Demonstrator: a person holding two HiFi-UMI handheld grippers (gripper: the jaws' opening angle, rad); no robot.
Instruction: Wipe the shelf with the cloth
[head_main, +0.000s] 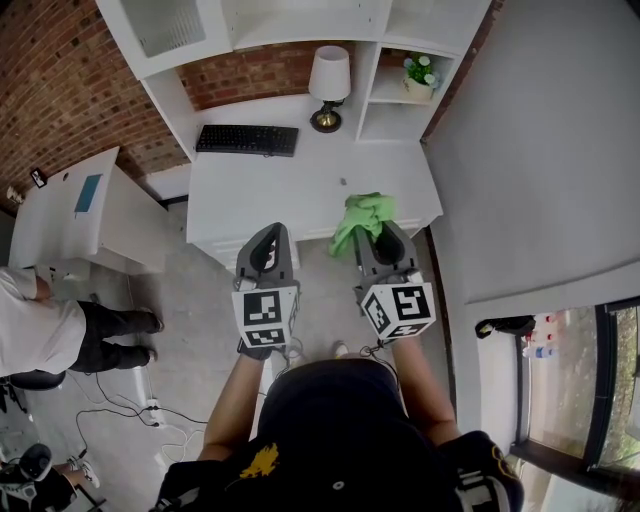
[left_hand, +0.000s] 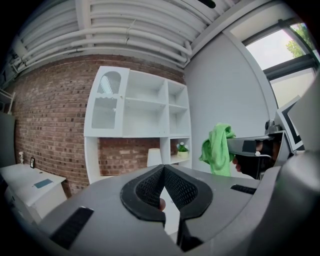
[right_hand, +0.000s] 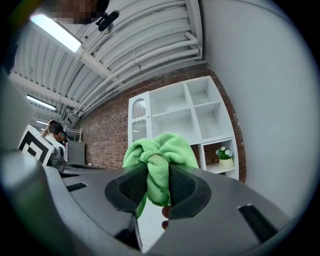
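A bunched green cloth (right_hand: 159, 160) is pinched between the jaws of my right gripper (right_hand: 158, 186); in the head view the cloth (head_main: 360, 218) hangs over the near right edge of the white desk (head_main: 260, 190). From the left gripper view the cloth (left_hand: 216, 148) dangles at the right. My left gripper (head_main: 268, 245) is shut with nothing in it, its pads meeting at the tip (left_hand: 163, 169). The white shelf unit (left_hand: 137, 107) stands ahead against the brick wall, its open cubbies (right_hand: 187, 112) bare.
On the desk sit a black keyboard (head_main: 247, 139) and a white lamp (head_main: 328, 86). A small potted plant (head_main: 420, 73) occupies a low right cubby. A second white table (head_main: 75, 205) stands left, with a seated person (head_main: 60, 330) beside it. Grey wall at right.
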